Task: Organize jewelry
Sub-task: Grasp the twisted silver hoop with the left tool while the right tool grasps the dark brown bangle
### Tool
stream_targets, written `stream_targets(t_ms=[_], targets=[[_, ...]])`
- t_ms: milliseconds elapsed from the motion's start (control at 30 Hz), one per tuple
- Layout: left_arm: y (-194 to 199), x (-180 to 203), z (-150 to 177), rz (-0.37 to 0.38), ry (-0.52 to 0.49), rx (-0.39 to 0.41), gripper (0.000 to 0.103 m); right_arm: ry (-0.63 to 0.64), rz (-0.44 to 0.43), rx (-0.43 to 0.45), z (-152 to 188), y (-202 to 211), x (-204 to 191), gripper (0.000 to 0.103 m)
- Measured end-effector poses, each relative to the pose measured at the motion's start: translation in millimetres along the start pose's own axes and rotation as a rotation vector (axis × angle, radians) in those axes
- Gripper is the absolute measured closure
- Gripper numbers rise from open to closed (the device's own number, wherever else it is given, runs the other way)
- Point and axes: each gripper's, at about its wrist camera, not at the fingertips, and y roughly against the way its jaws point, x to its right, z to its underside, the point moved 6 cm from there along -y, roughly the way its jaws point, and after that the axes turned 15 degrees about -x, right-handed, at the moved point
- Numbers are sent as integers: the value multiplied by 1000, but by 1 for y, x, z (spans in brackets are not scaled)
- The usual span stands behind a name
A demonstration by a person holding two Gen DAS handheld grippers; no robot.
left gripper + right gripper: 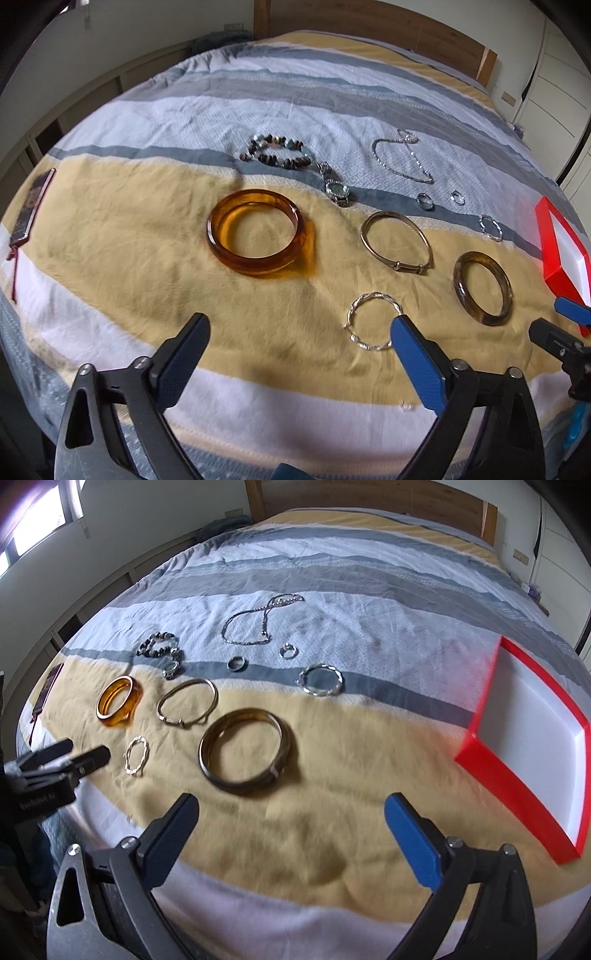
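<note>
— Along the left edge of the bed [110, 206], what is seen?

— A dark flat case with a red tassel [31, 210] is laid there on the striped cover. Toward the middle, an amber bangle [255, 230] is set flat on the yellow band, and a beaded bracelet [277, 151] is placed behind it on the grey stripe, with a small watch [336, 188] just beside the beads.

— And further right?

— A thin gold bangle [397, 240] is laid next to the amber one, apart from it. Behind it a silver chain necklace [404, 158] is spread on the white band, and two small rings [424, 201] are set close to the grey stripe, a twisted silver ring [491, 227] to their right. A dark brown bangle [484, 288] is found nearer the right edge, and a red jewelry box [517, 738] with a white inside is placed open at that edge, nothing being seen in it.

— How are the tools held?

— The left hand-held gripper [299, 332] is held over the near edge with its jaws spread wide and nothing gripped; a twisted silver bangle [369, 321] is lying on the cover just inside its blue right finger, whether touched cannot be told. The right hand-held gripper [291, 808] is likewise spread wide and empty, poised near the dark brown bangle, which is lying just ahead of its fingers.
</note>
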Motion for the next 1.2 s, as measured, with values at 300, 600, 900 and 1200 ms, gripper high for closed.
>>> stream_targets(t_ms=[300, 600, 900, 1200], targets=[[-30, 12, -7, 37, -21, -68, 27, -5, -41, -60, -23, -29, 1, 43], [-42, 16, -9, 30, -37, -95, 31, 37, -58, -100, -39, -54, -6, 61], [-40, 30, -8, 24, -88, -57, 70, 101, -7, -102, -44, -68, -10, 65], [-42, 36, -12, 81, -72, -78, 96, 148, 58, -91, -49, -63, -8, 92]])
